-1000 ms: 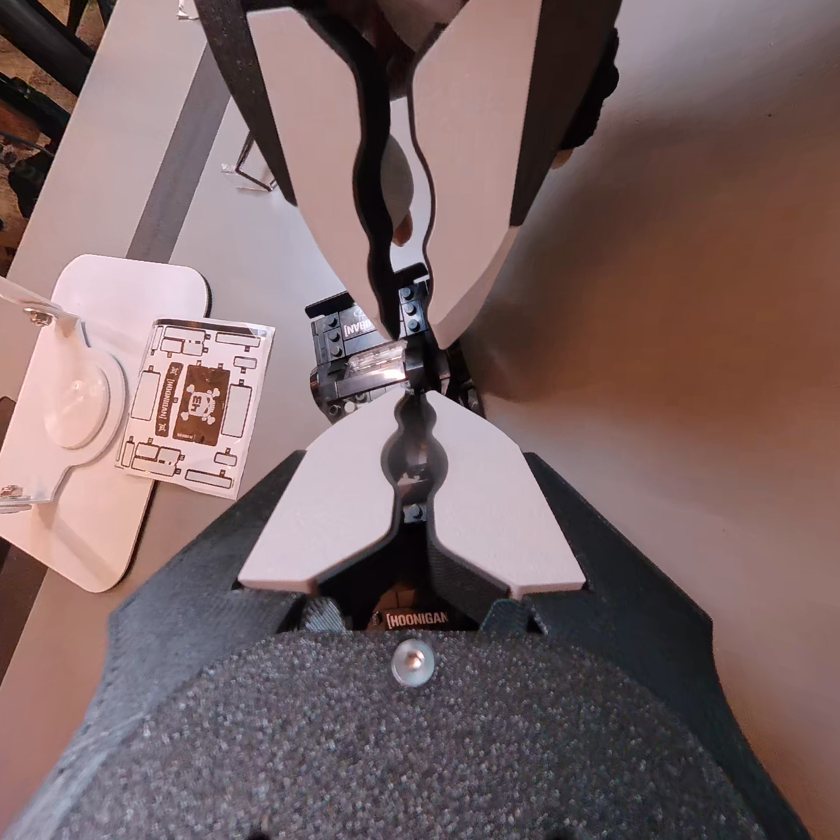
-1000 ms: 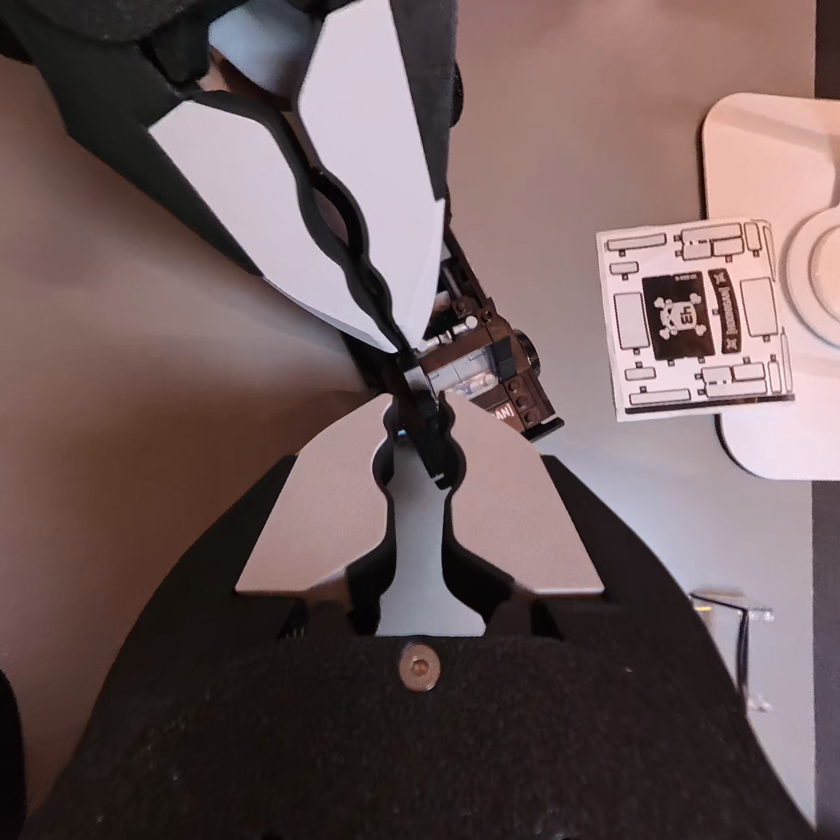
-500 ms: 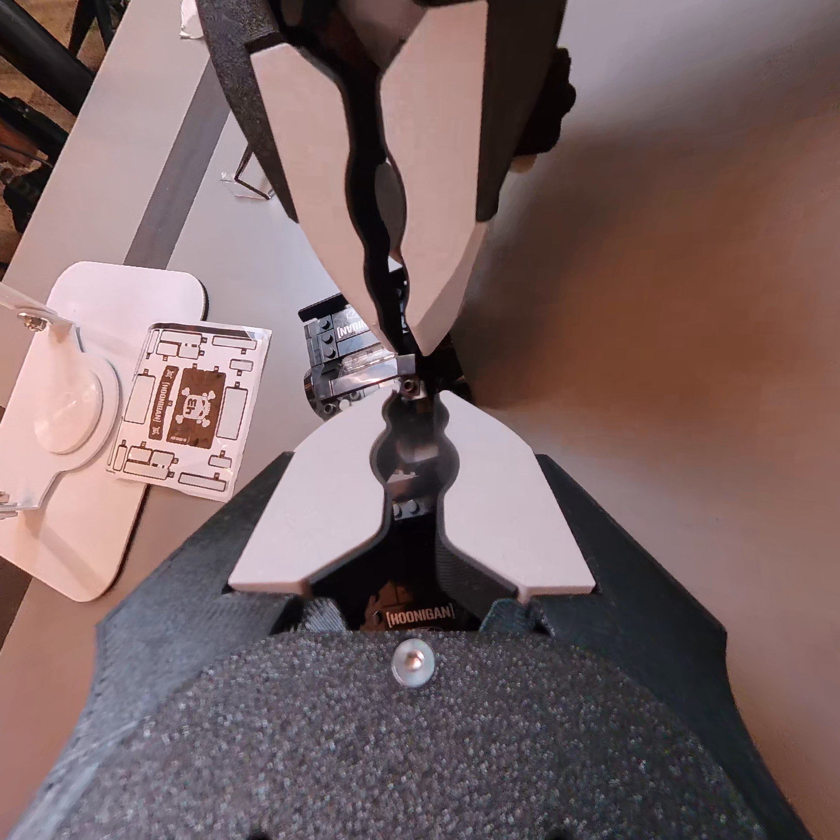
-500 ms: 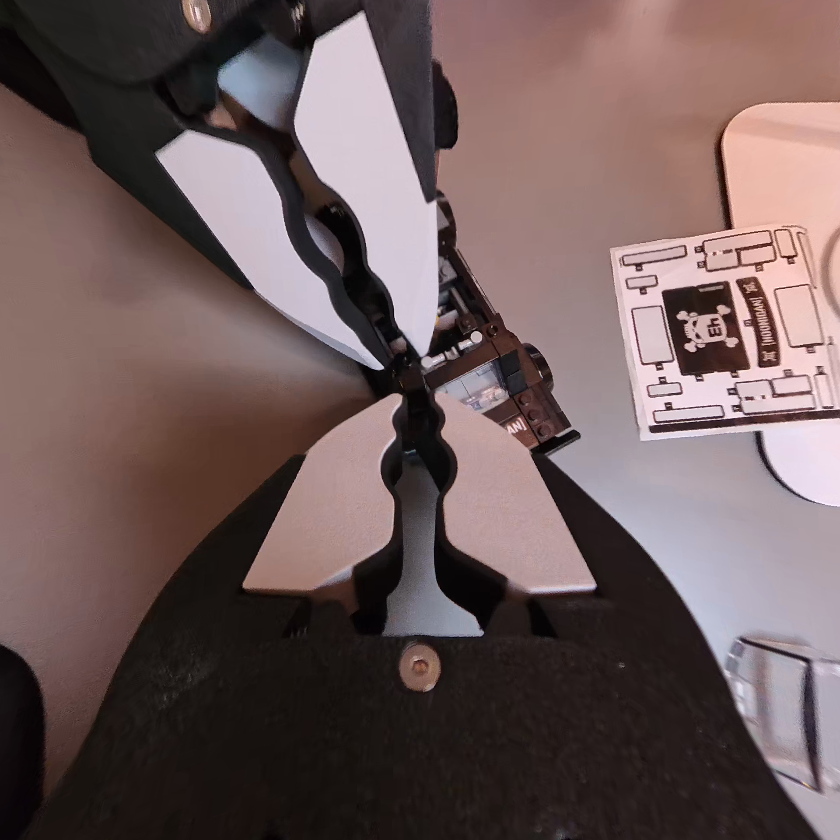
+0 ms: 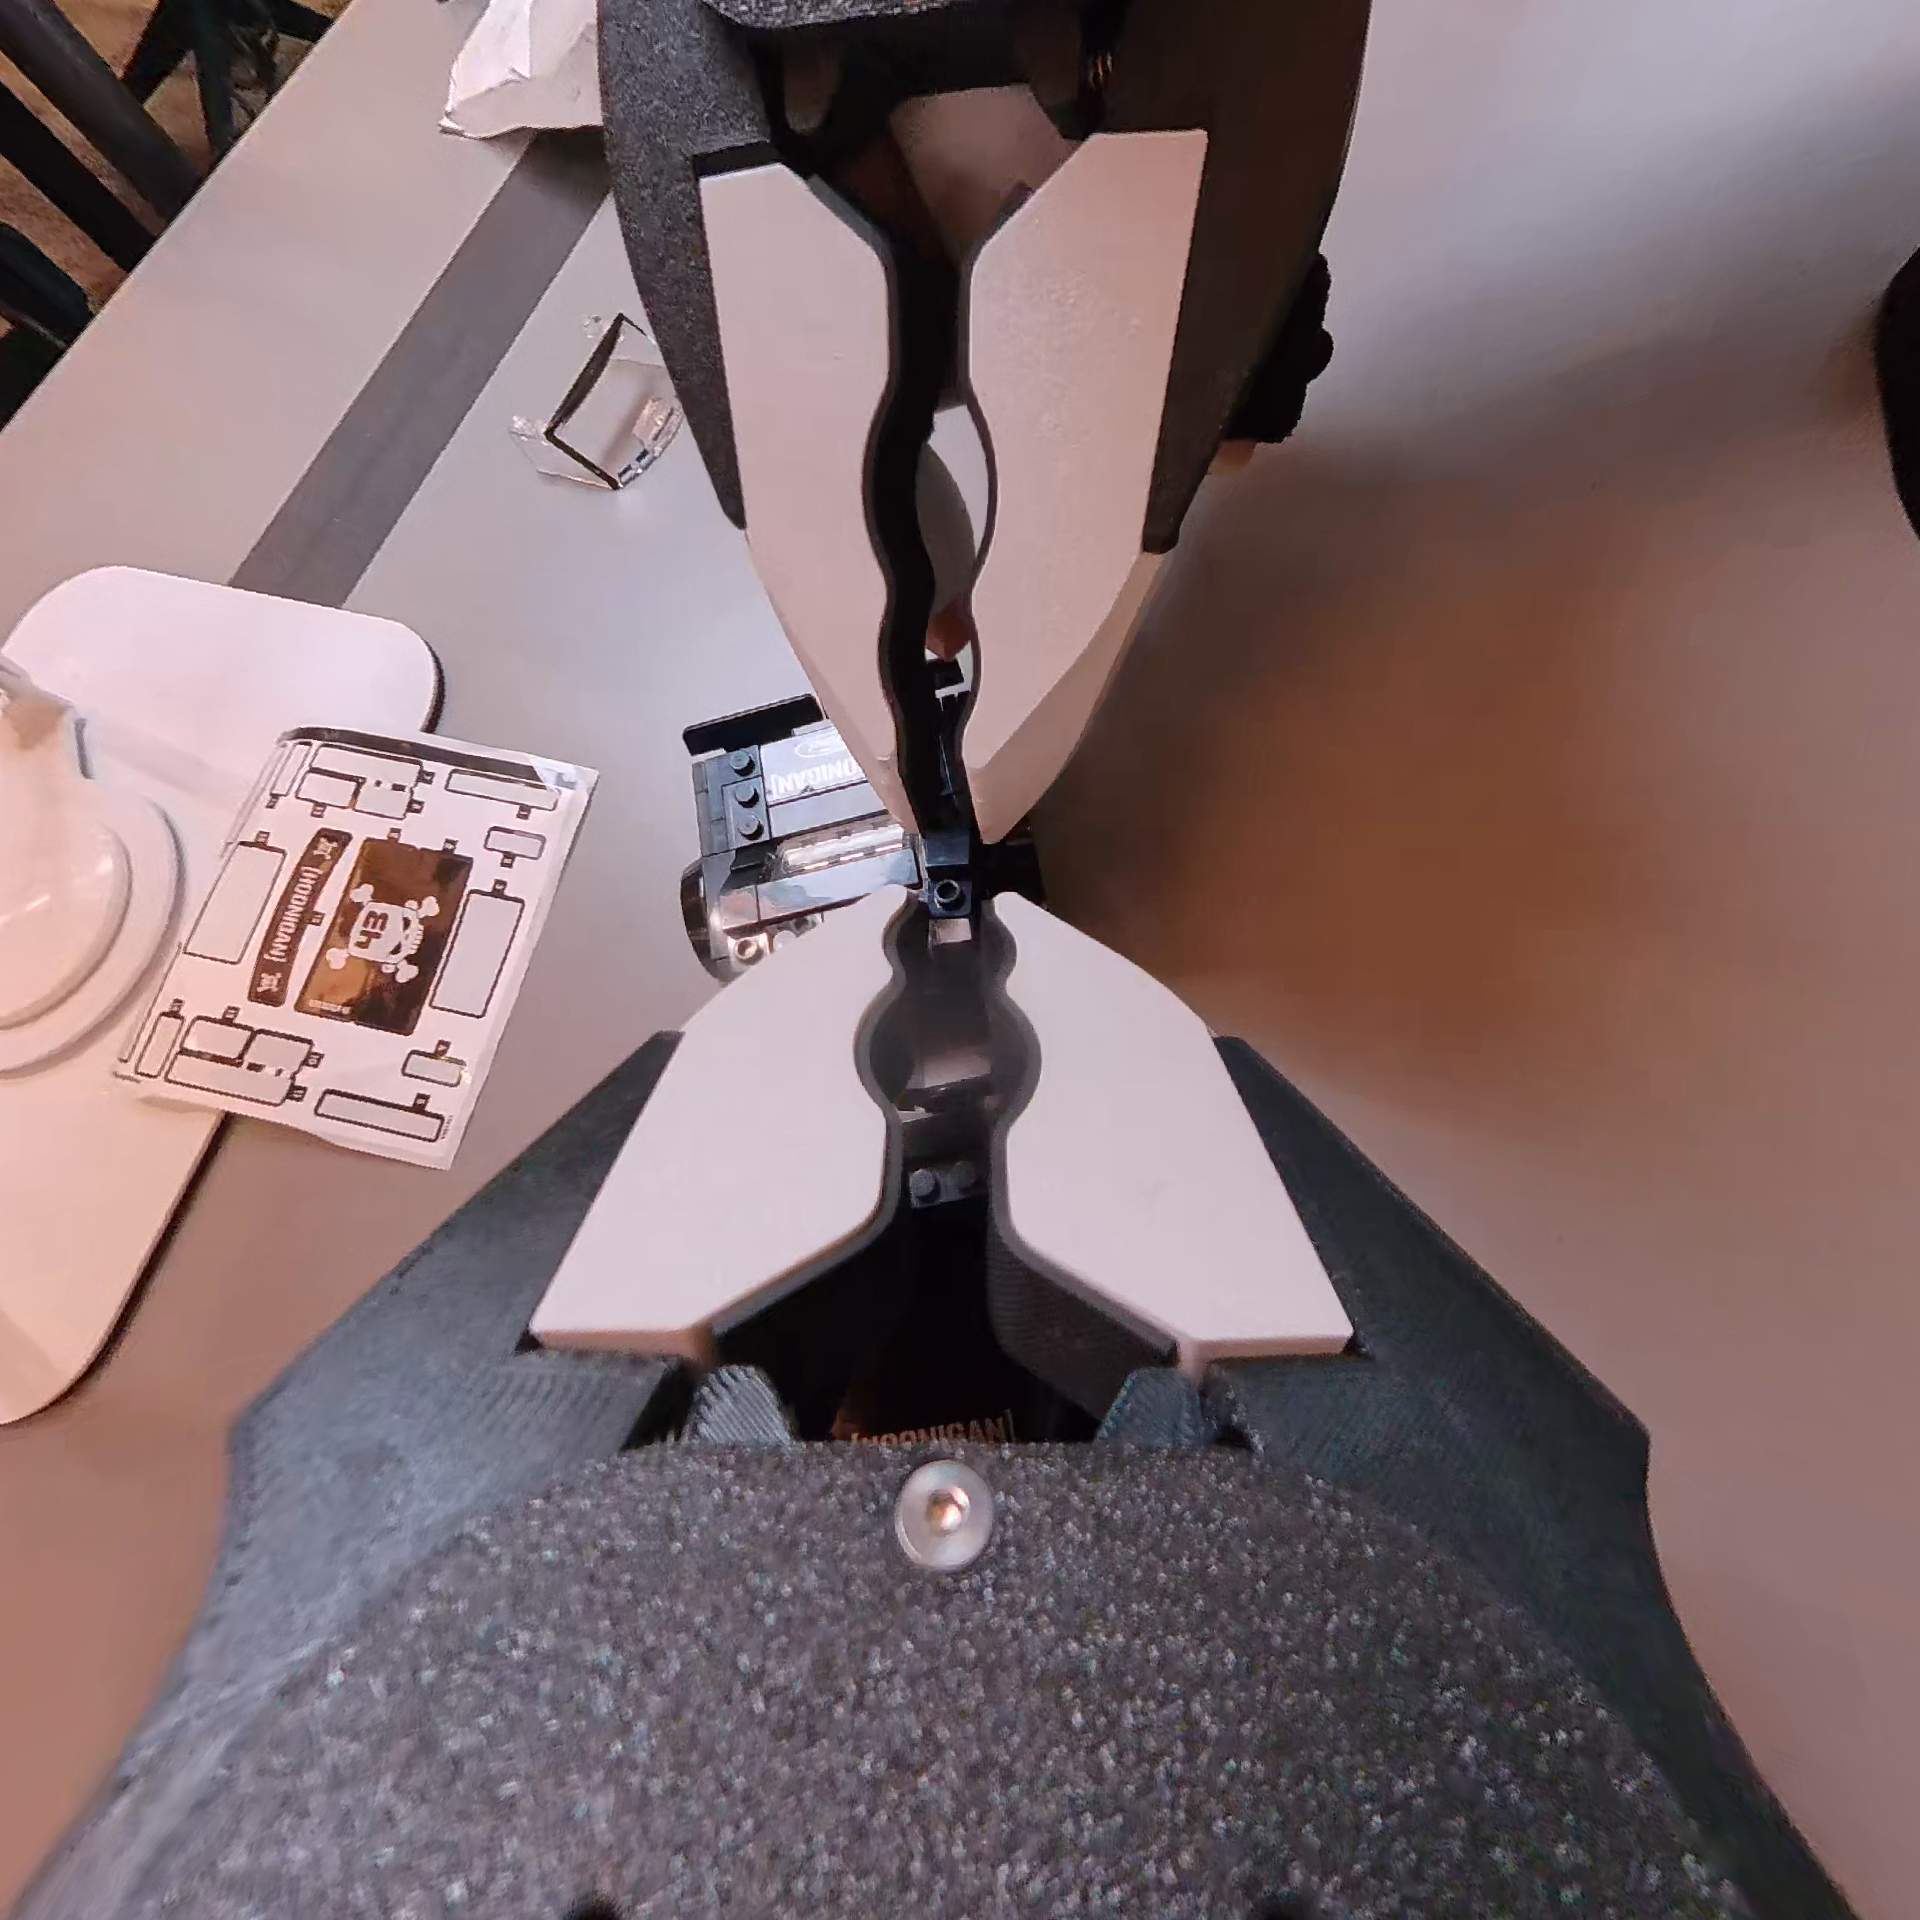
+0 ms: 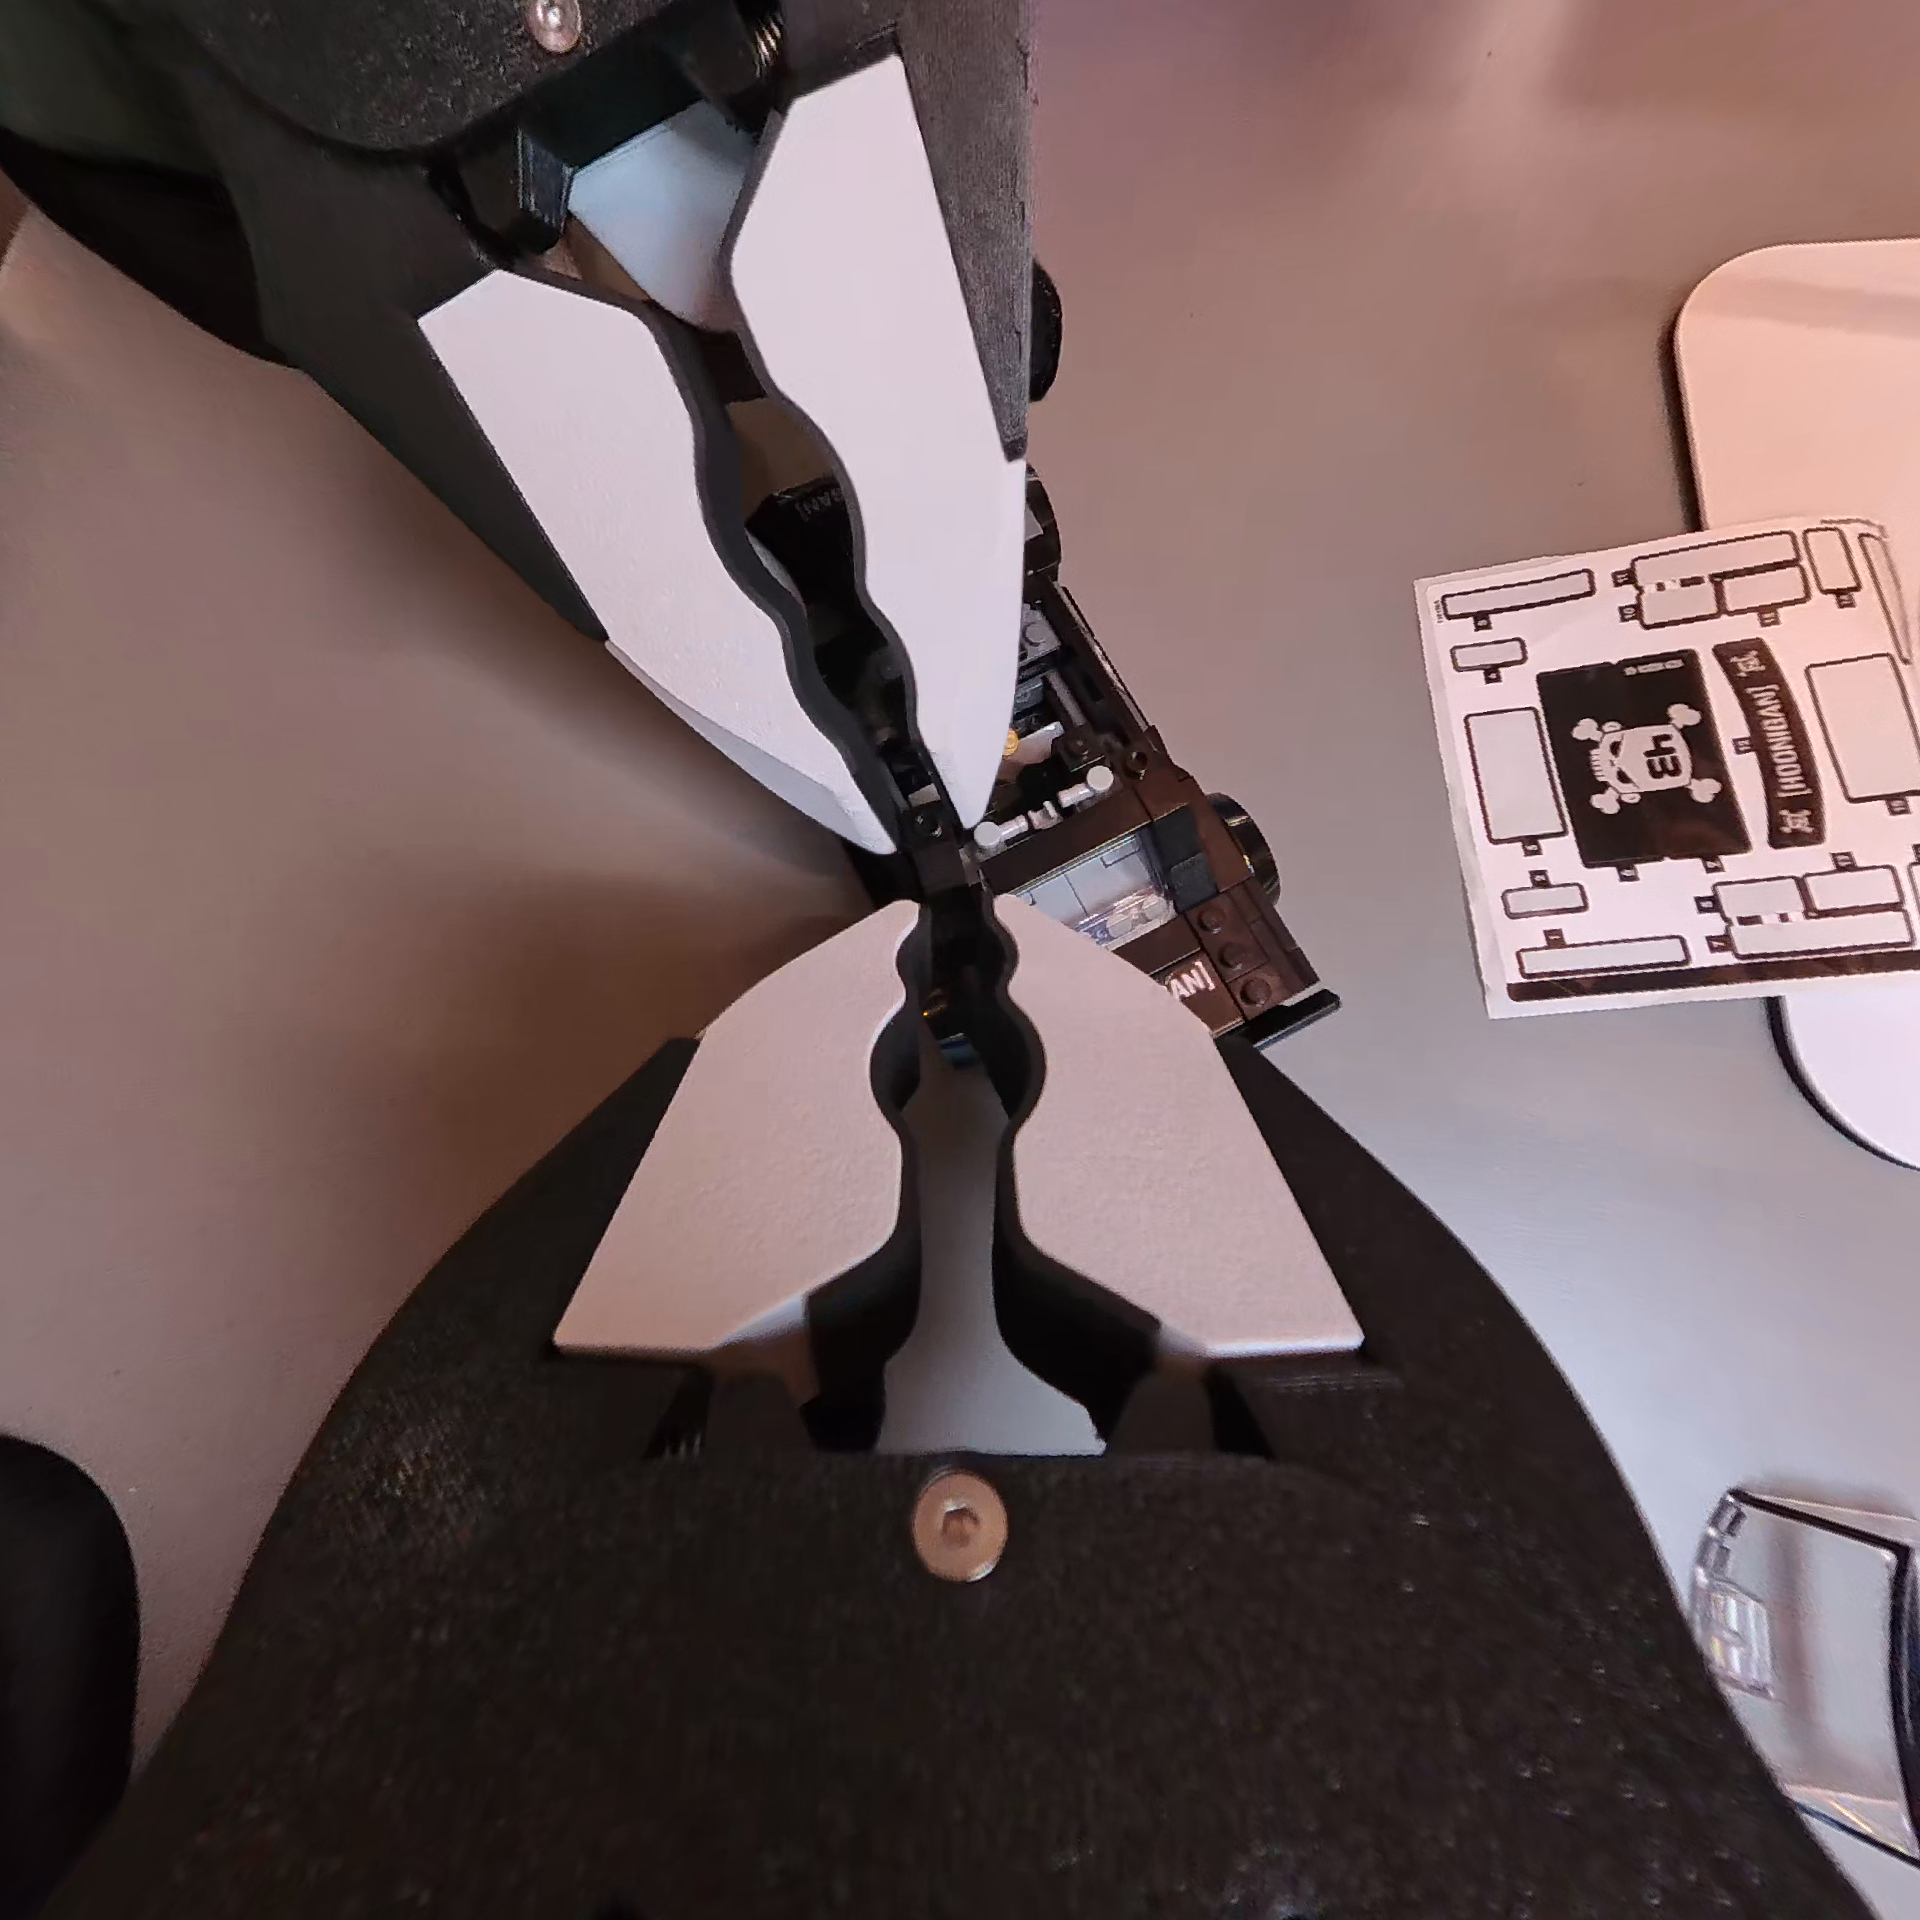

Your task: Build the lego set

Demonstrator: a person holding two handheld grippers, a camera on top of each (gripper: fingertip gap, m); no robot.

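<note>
A black lego car (image 5: pixel 800 831) sits between both grippers above the grey table. My left gripper (image 5: pixel 951 920) is shut on the car, whose body runs back between its white fingers. In the right wrist view the car (image 6: pixel 1143 862) sticks out to the right of the left gripper (image 6: pixel 925 821), which comes in from the top. My right gripper (image 6: pixel 956 920) is shut on a small black piece (image 6: pixel 958 966) and holds it against the car's near end, tip to tip with the left gripper. In the left wrist view the right gripper (image 5: pixel 940 821) comes down from the top.
A sticker sheet (image 5: pixel 353 935) (image 6: pixel 1683 779) lies partly on a white pad (image 5: pixel 208 665) (image 6: pixel 1818 416). A clear plastic stand (image 5: pixel 603 426) (image 6: pixel 1818 1642) sits on the table. Crumpled wrapping (image 5: pixel 509 73) lies near the far left table edge. Left and right tips are no more than a few centimetres apart.
The right gripper's fingers have narrowed onto the black piece. Its tips have moved closer to the left gripper's tips at the car. The car has tilted slightly.
</note>
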